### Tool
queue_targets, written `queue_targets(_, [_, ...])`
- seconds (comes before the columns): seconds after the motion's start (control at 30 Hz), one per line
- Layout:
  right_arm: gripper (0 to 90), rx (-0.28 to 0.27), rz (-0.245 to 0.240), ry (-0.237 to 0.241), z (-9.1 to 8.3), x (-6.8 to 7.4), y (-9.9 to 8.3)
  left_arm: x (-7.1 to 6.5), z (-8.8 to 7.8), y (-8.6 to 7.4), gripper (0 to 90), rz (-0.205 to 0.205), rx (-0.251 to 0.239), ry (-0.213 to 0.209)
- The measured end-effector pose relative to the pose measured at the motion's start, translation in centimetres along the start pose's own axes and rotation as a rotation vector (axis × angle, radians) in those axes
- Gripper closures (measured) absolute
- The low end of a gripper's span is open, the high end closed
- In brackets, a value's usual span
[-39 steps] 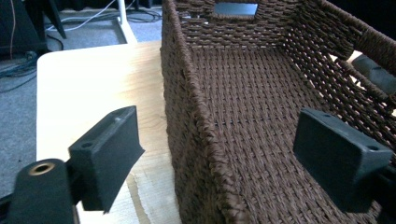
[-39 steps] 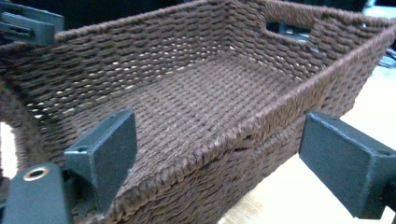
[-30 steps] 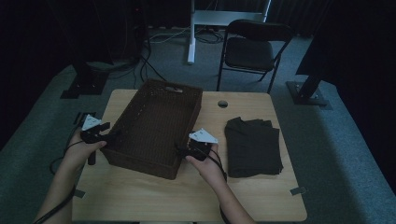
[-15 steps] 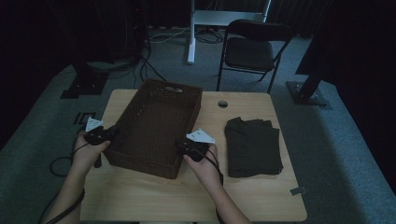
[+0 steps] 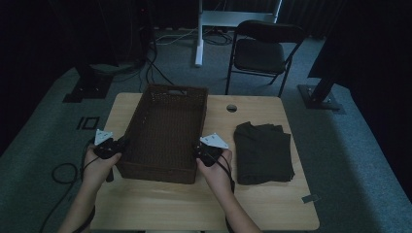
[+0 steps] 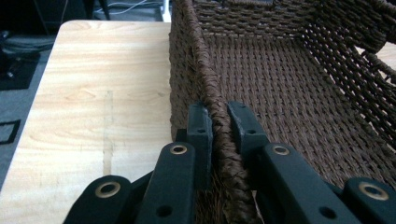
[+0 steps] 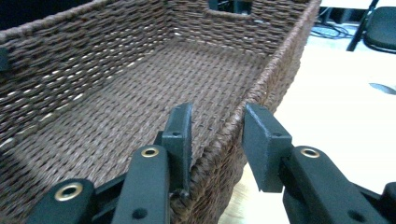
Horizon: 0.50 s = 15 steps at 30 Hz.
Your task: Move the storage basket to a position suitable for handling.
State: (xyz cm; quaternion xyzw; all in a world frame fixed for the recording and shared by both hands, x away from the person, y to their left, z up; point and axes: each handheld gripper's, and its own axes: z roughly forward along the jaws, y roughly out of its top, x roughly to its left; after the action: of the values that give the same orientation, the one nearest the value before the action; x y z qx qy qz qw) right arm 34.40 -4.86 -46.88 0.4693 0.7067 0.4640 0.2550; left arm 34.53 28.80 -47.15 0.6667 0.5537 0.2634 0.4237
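A brown woven basket (image 5: 165, 131) with nothing in it stands lengthwise on the wooden table (image 5: 160, 204). My left gripper (image 5: 119, 145) is at its left wall near the front corner. In the left gripper view the left gripper (image 6: 219, 114) is shut on the basket's rim (image 6: 205, 70), one jaw inside and one outside. My right gripper (image 5: 198, 151) straddles the right wall near the front. In the right gripper view the right gripper (image 7: 217, 116) has just been closing with the rim (image 7: 275, 56) between its jaws, and a small gap is still visible.
A folded dark cloth (image 5: 264, 153) lies on the table right of the basket. A round cable hole (image 5: 231, 108) sits behind it. A black chair (image 5: 262, 48) and stand bases are on the floor beyond the table.
The left gripper slid nearer along the basket's left wall and closed on its rim. The basket's near end shifted a little to the right. The right gripper stayed put and its jaws narrowed around the right wall.
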Motion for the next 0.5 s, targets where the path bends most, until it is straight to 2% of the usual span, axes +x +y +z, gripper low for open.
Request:
queue_targets(0.1, [65.6,0.001,-0.009,-0.021,0.0,-0.3,0.0,-0.9,-0.2,-0.2,81.1,-0.033,-0.001,0.010])
queue_targets(0.3, [69.6,-0.024,-0.036,-0.089,-0.3,-1.0,-0.2,-2.8,-0.4,-0.6,81.1,-0.062,-0.002,0.042])
queue_targets(0.4, [70.1,-0.031,-0.022,-0.091,-0.5,-1.3,-0.4,-3.1,-0.4,-0.5,81.1,-0.092,0.007,0.032])
queue_targets(0.5, [70.5,-0.033,-0.014,-0.082,-0.7,-1.6,-0.5,-3.6,-0.7,-0.6,81.1,-0.081,0.017,0.044])
